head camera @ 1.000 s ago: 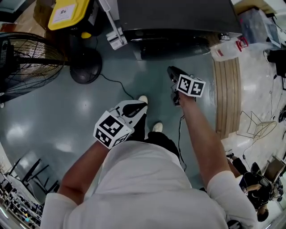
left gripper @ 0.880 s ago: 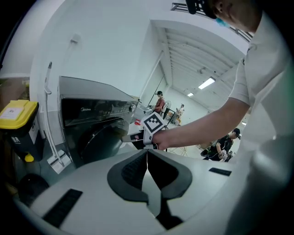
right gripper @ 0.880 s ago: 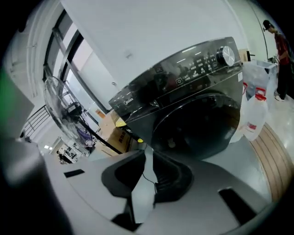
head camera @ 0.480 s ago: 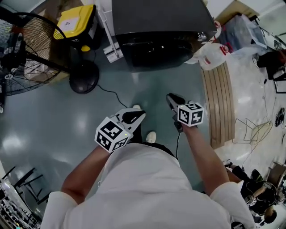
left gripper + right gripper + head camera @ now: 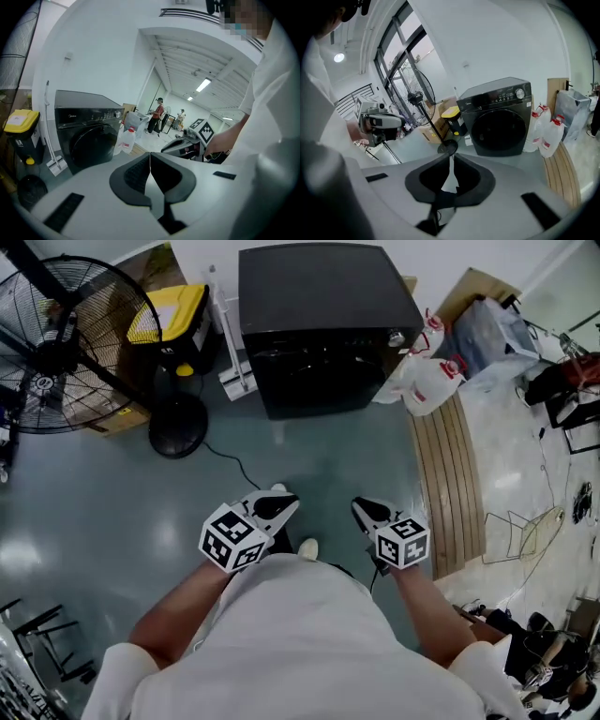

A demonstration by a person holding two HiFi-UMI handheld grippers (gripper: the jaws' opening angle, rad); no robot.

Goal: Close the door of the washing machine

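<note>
The black front-loading washing machine (image 5: 319, 324) stands against the far wall, and its round dark door (image 5: 499, 131) lies flush with the front. The machine also shows in the left gripper view (image 5: 89, 136). Both grippers hang close to the person's body, well back from the machine, with bare floor between. My left gripper (image 5: 286, 502) has its tips touching (image 5: 150, 153) and holds nothing. My right gripper (image 5: 361, 507) is closing; a thin slit remains between its tips (image 5: 451, 158), with nothing in it.
A large floor fan (image 5: 56, 352) with a round base (image 5: 178, 423) stands left of the machine, beside a yellow-lidded box (image 5: 173, 315). White jugs (image 5: 427, 381) and a wooden slatted board (image 5: 450, 474) lie to the right. A cable (image 5: 230, 460) crosses the floor.
Both grippers and the person have drawn back from the washing machine, which now sits farther off and wholly in view. The right gripper pulled in closer to the body.
</note>
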